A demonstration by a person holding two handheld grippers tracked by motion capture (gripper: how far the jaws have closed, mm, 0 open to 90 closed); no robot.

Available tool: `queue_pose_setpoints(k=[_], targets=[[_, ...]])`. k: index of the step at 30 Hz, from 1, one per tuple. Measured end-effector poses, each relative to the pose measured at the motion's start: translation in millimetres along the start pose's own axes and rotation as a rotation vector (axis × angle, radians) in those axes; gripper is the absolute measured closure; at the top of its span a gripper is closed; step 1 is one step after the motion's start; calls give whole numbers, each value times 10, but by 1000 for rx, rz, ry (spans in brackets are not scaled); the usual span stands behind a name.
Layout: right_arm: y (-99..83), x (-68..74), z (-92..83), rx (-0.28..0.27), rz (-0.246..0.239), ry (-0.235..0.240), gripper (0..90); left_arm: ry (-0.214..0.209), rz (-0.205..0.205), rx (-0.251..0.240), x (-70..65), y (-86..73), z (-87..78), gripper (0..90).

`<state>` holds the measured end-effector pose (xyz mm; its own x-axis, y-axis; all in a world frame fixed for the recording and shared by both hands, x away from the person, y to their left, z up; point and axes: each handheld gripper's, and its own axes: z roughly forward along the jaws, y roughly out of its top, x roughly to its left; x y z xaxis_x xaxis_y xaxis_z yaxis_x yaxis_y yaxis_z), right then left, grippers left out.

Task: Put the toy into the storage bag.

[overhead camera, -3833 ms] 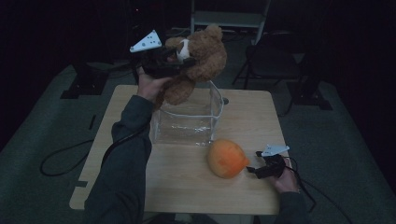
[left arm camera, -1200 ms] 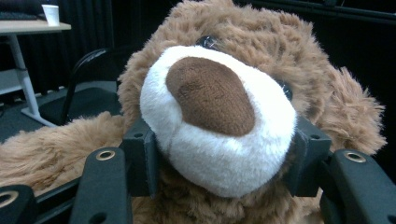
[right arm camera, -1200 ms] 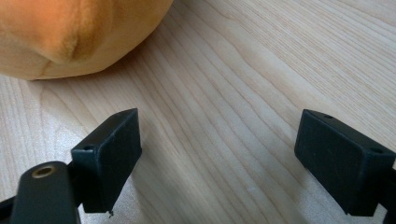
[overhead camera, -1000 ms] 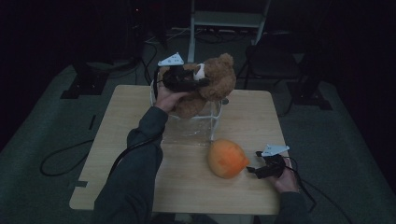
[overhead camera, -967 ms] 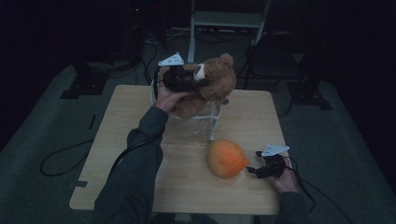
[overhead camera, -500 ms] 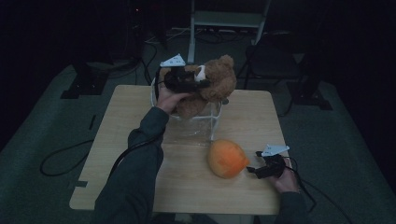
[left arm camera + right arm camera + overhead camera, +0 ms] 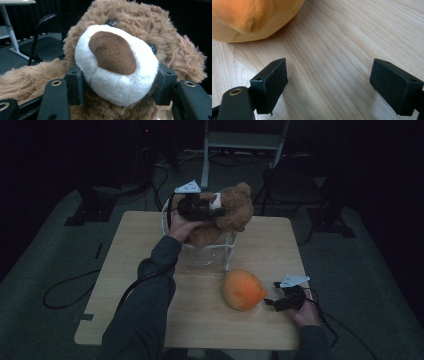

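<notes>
A brown teddy bear sits in the top of a clear plastic box at the table's far middle. My left gripper is shut on the bear's white muzzle; both pads press into its sides in the left gripper view. An orange plush ball lies on the wooden table near the front right. My right gripper rests just right of the ball, jaws wide open over bare wood, and the ball lies a little beyond its fingertips.
A black chair and a grey metal stand are behind the table. Black stand feet sit on the floor at both far corners. Cables trail off the table's left and right. Bare wood lies at the front left.
Since the oldest frame the left gripper has brought the bear from the far left down into the clear box. Over the last second nothing visibly moves.
</notes>
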<state>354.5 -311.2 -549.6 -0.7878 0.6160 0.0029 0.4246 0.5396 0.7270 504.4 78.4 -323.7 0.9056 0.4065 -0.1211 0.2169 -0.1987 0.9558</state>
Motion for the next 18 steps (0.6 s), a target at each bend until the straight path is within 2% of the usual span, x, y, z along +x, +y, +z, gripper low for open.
queue_pose_setpoints(k=[11, 18], targets=[[0, -1, 0, 0, -1, 1, 139, -7, 4, 23, -4, -14, 18, 405], [0, -1, 0, 0, -1, 1, 139, -15, -8, 29, 5, -23, 15, 398]])
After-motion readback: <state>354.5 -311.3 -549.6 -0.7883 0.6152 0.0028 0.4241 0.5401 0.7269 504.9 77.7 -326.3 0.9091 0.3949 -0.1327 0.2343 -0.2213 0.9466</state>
